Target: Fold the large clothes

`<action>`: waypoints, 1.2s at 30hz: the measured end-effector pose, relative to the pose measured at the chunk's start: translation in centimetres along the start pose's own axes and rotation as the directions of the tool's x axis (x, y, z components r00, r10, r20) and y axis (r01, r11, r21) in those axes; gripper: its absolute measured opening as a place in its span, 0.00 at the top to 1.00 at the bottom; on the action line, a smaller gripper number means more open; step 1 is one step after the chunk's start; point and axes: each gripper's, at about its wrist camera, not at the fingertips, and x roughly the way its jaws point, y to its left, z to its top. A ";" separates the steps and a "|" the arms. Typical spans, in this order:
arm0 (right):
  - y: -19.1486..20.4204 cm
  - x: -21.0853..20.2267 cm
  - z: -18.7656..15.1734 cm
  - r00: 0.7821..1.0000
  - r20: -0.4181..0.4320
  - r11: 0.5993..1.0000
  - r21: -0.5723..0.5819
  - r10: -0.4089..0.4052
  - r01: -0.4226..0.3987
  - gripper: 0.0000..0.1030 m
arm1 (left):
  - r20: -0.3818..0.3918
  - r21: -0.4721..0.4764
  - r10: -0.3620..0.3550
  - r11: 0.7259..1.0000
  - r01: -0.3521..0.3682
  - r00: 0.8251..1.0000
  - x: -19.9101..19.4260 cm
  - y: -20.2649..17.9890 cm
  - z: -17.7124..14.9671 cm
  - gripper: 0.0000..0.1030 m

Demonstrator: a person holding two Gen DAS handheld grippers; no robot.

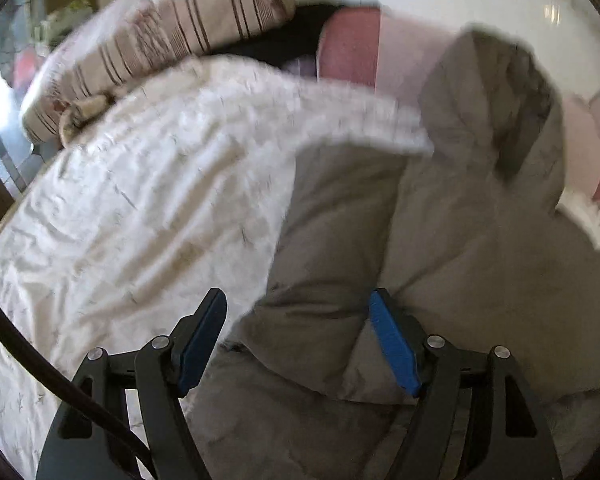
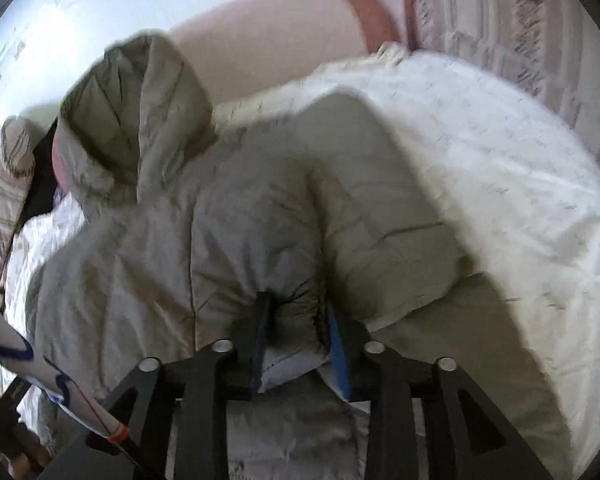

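Grey-beige quilted, the hooded puffer jacket (image 2: 228,216) lies spread on a white bedspread (image 2: 480,168). The right gripper (image 2: 296,320) pinches a bunched fold at the jacket's near edge between narrowly parted jaws. The left gripper (image 1: 298,320) hangs wide open over the jacket, apparently touching nothing. Beyond the jacket's hood (image 2: 136,120) sit a striped pillow (image 1: 172,28) and a pink headboard (image 2: 268,32).

Jacket (image 1: 440,240) hem cut off below; bedding (image 1: 140,200) motion-blurred.
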 end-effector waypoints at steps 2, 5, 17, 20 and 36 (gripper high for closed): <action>-0.2 -2.9 0.0 0.988 0.128 0.996 0.005 -0.088 0.088 0.58 | 0.099 0.000 0.007 1.000 -0.007 0.995 -2.5 -0.5 0.4 0.29; 0.3 -5.3 0.1 0.962 0.265 0.997 -0.022 -0.071 0.080 0.57 | 0.172 0.043 -0.074 0.997 0.067 0.982 -4.5 -2.6 0.5 0.29; 3.7 1.8 -1.8 0.999 0.030 0.979 -0.202 0.028 -0.021 0.57 | 0.007 0.205 -0.097 0.974 0.094 0.995 0.5 -8.6 -2.9 0.24; 4.3 2.1 -1.8 0.999 0.034 0.973 -0.230 0.007 0.001 0.56 | 0.004 0.209 -0.094 0.974 0.091 0.996 0.4 -8.8 -3.1 0.24; 4.7 1.3 -2.2 0.998 0.055 0.971 -0.239 0.011 0.003 0.53 | 0.023 0.236 -0.067 0.970 0.059 0.998 0.3 -9.2 -3.1 0.24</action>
